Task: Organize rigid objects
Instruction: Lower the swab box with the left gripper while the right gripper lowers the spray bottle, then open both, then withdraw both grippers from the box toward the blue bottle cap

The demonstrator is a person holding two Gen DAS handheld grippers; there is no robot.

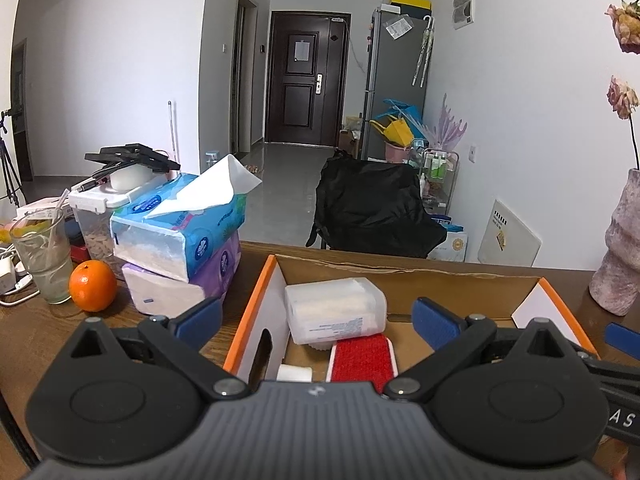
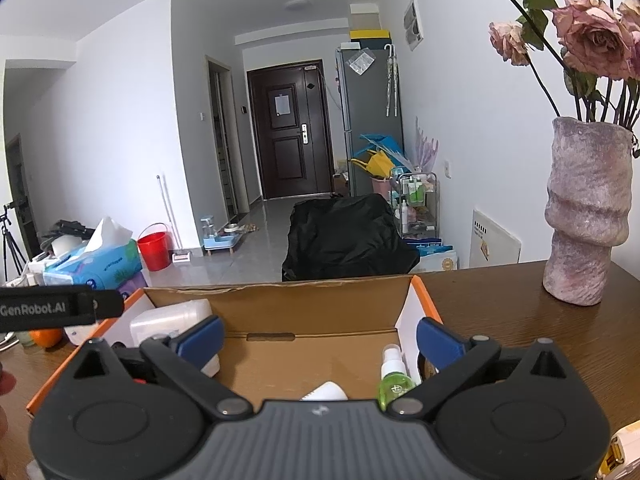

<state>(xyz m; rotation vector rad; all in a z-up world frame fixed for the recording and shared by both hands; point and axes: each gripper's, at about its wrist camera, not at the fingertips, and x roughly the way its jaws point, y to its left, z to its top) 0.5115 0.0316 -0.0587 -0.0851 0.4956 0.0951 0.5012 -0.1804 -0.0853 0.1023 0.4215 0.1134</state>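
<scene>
"GenRobot.AI" in white on black strap (image 2: 60, 306), left of right gripper (image 2: 318, 338). Letters "A S" on black part (image 1: 624, 420), right of left gripper (image 1: 316, 318).

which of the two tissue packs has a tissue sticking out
The blue tissue pack, stacked on top, has a white sheet pulled up from its opening. The purple tissue pack underneath it shows no sheet sticking out.
</scene>
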